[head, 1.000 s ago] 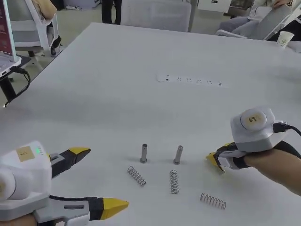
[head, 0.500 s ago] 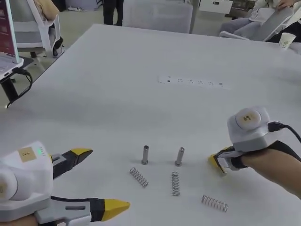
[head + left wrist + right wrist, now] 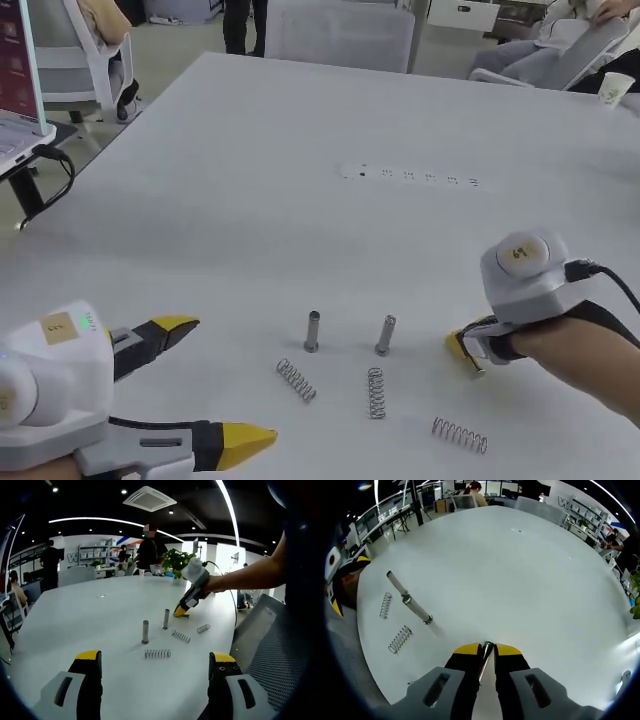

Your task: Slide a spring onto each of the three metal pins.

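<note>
Two metal pins stand upright on the white desk (image 3: pixel 300 200), the left-hand pin (image 3: pixel 312 331) and the right-hand pin (image 3: pixel 386 335) a little apart, and neither wears a spring yet. Three springs lie loose on their sides just in front of them. The first spring (image 3: pixel 296 380) is nearest the left-hand pin, the second spring (image 3: pixel 376 392) sits below the right-hand pin, and the third spring (image 3: pixel 459 435) lies farther out, near the right tool (image 3: pixel 463 350).

That tool is low over the desk, just beside the standing pair, with its tip angled down. Its own view shows the jaws pinched together on the third pin (image 3: pixel 484 659), a slim metal shaft gripped near its end. I'd guess the pin is either being set upright with the others or held steady as a post to thread.

The left tool (image 3: pixel 212 380) waits at the near corner with its jaws spread wide and nothing between them, short of the springs but pointed at them. That looks like readiness to pick one up. As I read it, no spring is on a pin, so the task has barely begun.
</note>
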### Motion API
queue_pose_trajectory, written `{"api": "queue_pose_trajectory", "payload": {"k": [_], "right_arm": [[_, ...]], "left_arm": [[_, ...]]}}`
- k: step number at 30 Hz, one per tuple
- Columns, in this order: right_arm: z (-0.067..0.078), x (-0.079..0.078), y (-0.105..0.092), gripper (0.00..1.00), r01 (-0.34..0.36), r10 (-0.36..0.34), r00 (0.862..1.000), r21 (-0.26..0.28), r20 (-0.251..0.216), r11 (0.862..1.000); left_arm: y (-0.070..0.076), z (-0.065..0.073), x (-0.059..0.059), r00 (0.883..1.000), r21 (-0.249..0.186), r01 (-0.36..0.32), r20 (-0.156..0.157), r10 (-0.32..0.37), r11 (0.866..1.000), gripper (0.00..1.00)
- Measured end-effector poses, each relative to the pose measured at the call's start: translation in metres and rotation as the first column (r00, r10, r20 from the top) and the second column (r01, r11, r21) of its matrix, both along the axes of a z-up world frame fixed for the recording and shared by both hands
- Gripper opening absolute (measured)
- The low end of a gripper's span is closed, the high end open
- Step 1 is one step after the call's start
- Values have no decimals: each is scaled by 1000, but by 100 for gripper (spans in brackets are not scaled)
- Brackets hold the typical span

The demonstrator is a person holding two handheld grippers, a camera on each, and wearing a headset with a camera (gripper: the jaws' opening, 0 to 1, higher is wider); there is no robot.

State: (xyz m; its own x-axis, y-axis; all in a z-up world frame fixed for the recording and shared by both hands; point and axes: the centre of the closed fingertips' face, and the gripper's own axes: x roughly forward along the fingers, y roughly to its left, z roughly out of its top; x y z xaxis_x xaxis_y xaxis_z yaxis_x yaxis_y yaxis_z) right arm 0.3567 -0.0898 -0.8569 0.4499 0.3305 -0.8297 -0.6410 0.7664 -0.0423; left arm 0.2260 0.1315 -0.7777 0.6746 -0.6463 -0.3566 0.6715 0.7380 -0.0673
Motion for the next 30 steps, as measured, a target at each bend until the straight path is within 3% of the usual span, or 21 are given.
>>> {"api": "queue_pose_trajectory", "payload": {"k": [18,30], "right_arm": [[-1,0,2,5,29,-30,999,-6,-31,1000],[12,-1,5,5,17,-17,1000,17,-2,1000]], "left_arm": [[0,2,1,1000,-10,-1,7,1,1000,84],[-3,4,2,1000,-11,7,11,-7,1000,84]]}}
